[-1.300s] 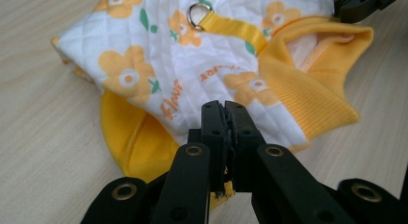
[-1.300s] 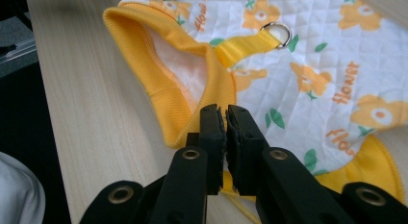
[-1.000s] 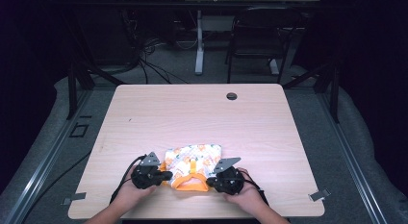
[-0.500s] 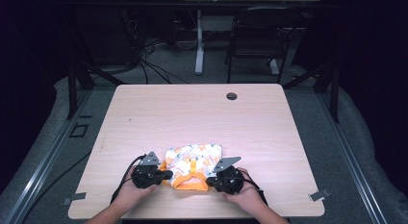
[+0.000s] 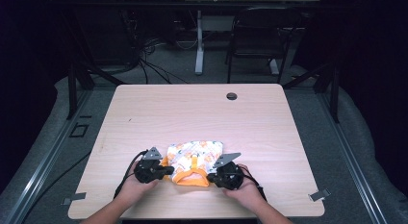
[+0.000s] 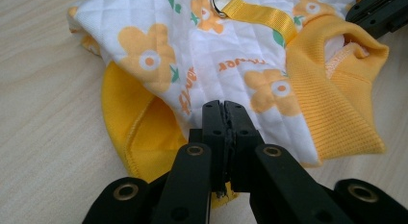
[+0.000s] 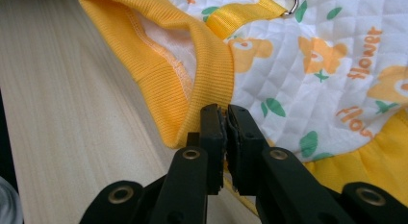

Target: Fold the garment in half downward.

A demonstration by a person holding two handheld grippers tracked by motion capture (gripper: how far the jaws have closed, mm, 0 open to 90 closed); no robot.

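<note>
A small quilted garment (image 5: 195, 159) is seen lying flat near the table's (image 5: 202, 113) front edge, held at its near corners between the two grippers. The left gripper (image 6: 224, 119) is closed on the white flowered fabric where it meets the yellow ribbed hem (image 6: 130, 132); its jaws are pressed together with cloth pinched between them. The right gripper (image 7: 226, 123) is likewise clamped on the garment's edge, beside the yellow ribbed collar (image 7: 192, 75), with a thin fold caught between the jaws. Beyond both sets of jaws a yellow webbing strap (image 6: 260, 17) ending in a metal ring (image 7: 281, 2) is laid across the garment's middle. In the left gripper view the other gripper's black tip (image 6: 377, 12) is seen at the garment's far side.

Ahead of the jaws most of the table is left bare; to either side open wood is also available. The surface is pale wood laminate, with a dark round grommet (image 5: 231, 96) near the far edge. Past the table a dim room is shown: grey floor, cables (image 5: 144, 65), a chair (image 5: 255, 41) and a second table's leg (image 5: 198, 46).

The word "flower" (image 7: 364, 65) is printed in orange on the fabric, repeated among orange blossoms and green leaves.
</note>
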